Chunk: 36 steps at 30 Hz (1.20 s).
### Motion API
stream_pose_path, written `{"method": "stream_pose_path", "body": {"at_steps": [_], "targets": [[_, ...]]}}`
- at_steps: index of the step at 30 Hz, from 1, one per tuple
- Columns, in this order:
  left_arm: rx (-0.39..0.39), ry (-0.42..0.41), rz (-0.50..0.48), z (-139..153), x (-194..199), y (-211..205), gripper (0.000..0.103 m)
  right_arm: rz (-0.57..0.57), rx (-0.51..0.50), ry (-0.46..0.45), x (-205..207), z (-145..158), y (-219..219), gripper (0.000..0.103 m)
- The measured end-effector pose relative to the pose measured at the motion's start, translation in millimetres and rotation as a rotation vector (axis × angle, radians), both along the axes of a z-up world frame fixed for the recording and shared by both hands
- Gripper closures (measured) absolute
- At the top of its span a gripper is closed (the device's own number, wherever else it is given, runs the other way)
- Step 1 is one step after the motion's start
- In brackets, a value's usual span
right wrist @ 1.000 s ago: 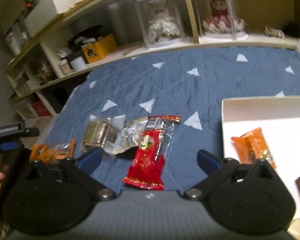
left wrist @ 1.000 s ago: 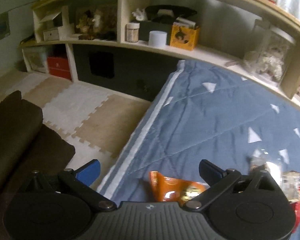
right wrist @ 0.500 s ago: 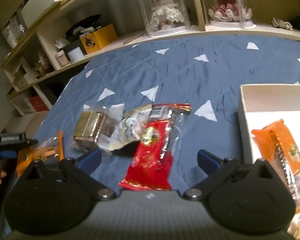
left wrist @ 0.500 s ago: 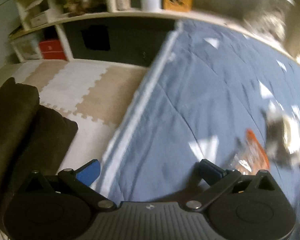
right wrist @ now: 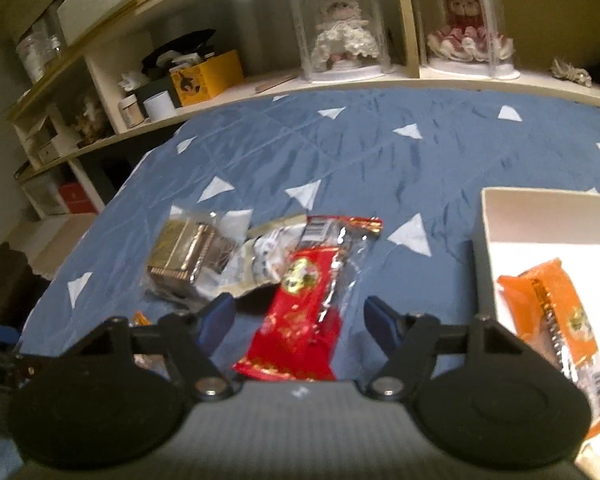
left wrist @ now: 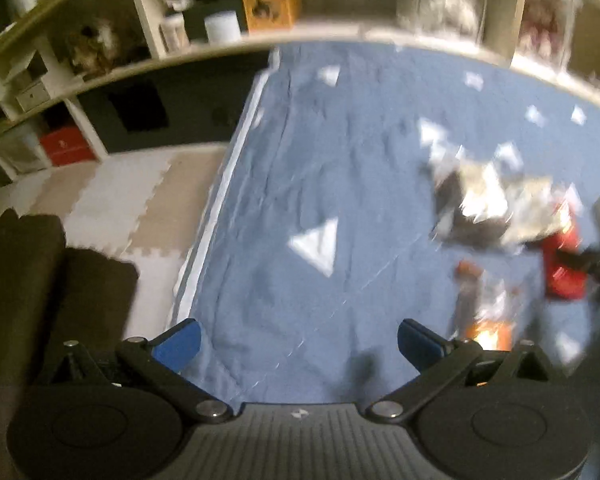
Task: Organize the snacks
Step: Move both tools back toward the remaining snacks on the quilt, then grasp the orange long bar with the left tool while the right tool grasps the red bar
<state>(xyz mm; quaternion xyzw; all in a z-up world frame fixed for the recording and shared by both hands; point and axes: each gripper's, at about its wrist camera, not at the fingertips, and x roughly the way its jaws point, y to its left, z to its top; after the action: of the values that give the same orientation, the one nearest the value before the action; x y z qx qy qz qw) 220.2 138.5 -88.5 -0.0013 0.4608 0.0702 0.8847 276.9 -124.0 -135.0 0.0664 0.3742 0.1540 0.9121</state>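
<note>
Left wrist view smears the snack pile (left wrist: 496, 208) into streaks; the orange packet (right wrist: 560, 332) runs under the right hand-held gripper's body.

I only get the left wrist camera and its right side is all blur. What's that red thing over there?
Observer: A red snack packet lying flat on the blue quilt, between the jaws of the right gripper. The jaws have just been closing, but they don't press on it yet.
Operator: Any container nearby?
Observer: Yes, a white box sits on the quilt just to the right of that packet.
Operator: Anything in it yet?
Observer: One orange packet lies inside it.
</note>
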Motion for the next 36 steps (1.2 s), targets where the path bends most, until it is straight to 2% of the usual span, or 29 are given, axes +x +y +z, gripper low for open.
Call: {"method": "stream_pose_path", "body": {"at_steps": [3,8,10,13,19,25,33,36], "targets": [[-0.08,-0.039,-0.046,6,-1,-7,0.001,0.015,0.007,0.025,4,-5,4,0.028],[-0.154,0.002,-0.166,-4,4,-27,0.013,0.014,0.039,0.067,5,-12,3,0.037],[-0.169,0.023,-0.212,-9,6,-34,0.02,0.011,0.044,0.075,5,-12,0,0.048],[-0.165,0.056,-0.272,-16,8,-45,0.026,0.021,0.056,0.095,4,-11,-4,0.051],[-0.149,0.122,-0.347,-30,9,-65,0.037,0.099,-0.005,0.151,-9,-4,-1,0.052],[-0.11,0.142,-0.387,-33,6,-77,0.038,0.195,-0.057,0.226,-36,4,0,0.052],[-0.088,0.138,-0.375,-31,6,-76,0.047,0.34,-0.179,0.309,-77,13,9,0.051],[-0.084,0.139,-0.372,-31,7,-76,0.049,0.297,-0.175,0.306,-85,13,5,0.048]]}}
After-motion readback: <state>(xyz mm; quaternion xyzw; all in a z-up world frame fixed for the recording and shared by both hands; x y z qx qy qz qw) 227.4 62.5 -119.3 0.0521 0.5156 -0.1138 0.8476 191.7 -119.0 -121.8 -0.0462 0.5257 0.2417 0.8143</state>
